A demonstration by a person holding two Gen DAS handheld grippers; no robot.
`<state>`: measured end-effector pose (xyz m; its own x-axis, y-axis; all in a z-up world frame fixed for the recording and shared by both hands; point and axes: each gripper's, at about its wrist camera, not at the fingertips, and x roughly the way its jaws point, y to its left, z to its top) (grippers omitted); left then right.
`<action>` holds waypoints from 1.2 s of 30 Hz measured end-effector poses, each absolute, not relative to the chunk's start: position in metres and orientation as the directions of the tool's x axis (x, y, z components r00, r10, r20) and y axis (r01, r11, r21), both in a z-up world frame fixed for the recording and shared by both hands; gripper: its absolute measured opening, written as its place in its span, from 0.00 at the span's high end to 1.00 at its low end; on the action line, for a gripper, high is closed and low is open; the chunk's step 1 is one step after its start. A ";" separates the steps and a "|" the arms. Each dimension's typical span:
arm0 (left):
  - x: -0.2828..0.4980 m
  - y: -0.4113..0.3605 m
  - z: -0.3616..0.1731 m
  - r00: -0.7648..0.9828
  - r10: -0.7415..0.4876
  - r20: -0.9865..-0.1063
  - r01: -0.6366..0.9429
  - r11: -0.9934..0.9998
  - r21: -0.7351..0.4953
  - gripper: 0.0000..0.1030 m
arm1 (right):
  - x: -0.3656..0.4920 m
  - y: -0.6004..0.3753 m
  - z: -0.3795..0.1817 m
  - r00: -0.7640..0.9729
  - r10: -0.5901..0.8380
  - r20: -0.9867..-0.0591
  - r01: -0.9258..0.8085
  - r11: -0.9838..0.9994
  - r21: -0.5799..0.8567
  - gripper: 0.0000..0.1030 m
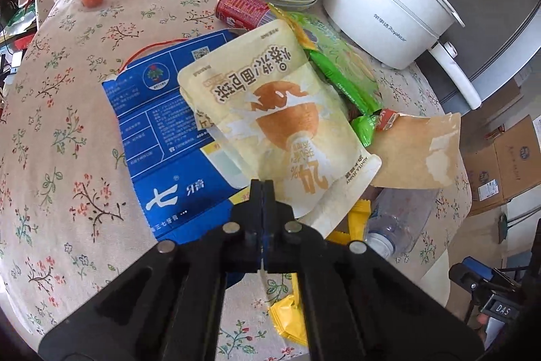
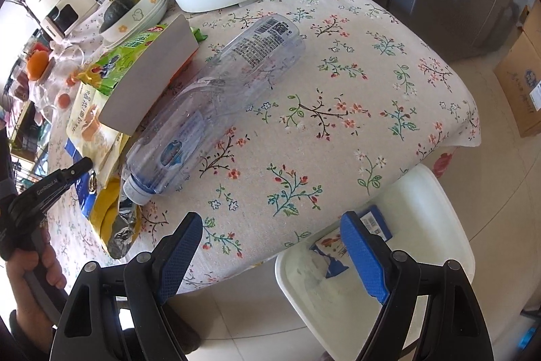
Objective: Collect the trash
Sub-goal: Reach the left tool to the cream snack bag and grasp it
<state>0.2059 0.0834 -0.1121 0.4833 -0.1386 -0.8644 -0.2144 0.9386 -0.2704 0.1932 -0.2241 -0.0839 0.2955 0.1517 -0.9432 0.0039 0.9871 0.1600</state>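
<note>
Nearest in the right wrist view, the right gripper (image 2: 270, 254) stands wide open with nothing between its blue pads (image 2: 181, 254), hanging past the near edge of the floral tablecloth (image 2: 372, 63). Below it on the floor sits a white bin (image 2: 436, 208) that already holds a blue carton and a torn wrapper, so collecting looks partly done.

Beyond the pads, an empty clear plastic bottle (image 2: 216, 104) lies on its side on the cloth, cap end toward the near left edge. Just left of it sits the pile of trash: a crumpled yellow foil wrapper (image 2: 113, 219), a cream bread pouch (image 2: 91, 120), a green snack bag (image 2: 118, 60) and a tilted card box leaning over them.

In the left wrist view, the left gripper (image 1: 262, 188) has its jaws pressed together on the bottom corner of the cream bread pouch (image 1: 270, 110); the pouch appears pinched there and partly raised above a flattened blue toothpaste box (image 1: 162, 131). Farther back lie a red can (image 1: 241, 9) on its side, stacked bowls holding a dark green squash, and a white electric pot (image 1: 389, 9).

My reading: the step in hand is lifting the pouch. Next it would need carrying right, over the table edge, and releasing above the bin, while the free right gripper could close on the bottle's body.
</note>
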 end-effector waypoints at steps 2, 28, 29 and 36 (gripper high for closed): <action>0.200 0.083 -0.103 0.501 -0.149 -0.853 -0.191 0.942 -0.277 1.00 | 0.192 -0.222 -0.083 0.298 0.152 -0.942 0.004 0.987 0.161 0.17; 0.229 0.034 -0.134 0.448 0.025 -0.894 0.193 0.973 0.124 0.21 | 0.186 -0.230 -0.090 0.264 0.147 -0.953 -0.004 0.988 0.151 0.17; 0.230 0.037 -0.134 0.451 0.017 -0.892 0.179 0.978 0.109 0.23 | 0.186 -0.230 -0.091 0.261 0.146 -0.954 -0.002 0.989 0.151 0.17; 0.228 0.043 -0.118 0.459 -0.101 -0.883 0.163 0.986 -0.028 0.78 | 0.183 -0.231 -0.090 0.258 0.151 -0.954 -0.003 0.988 0.155 0.17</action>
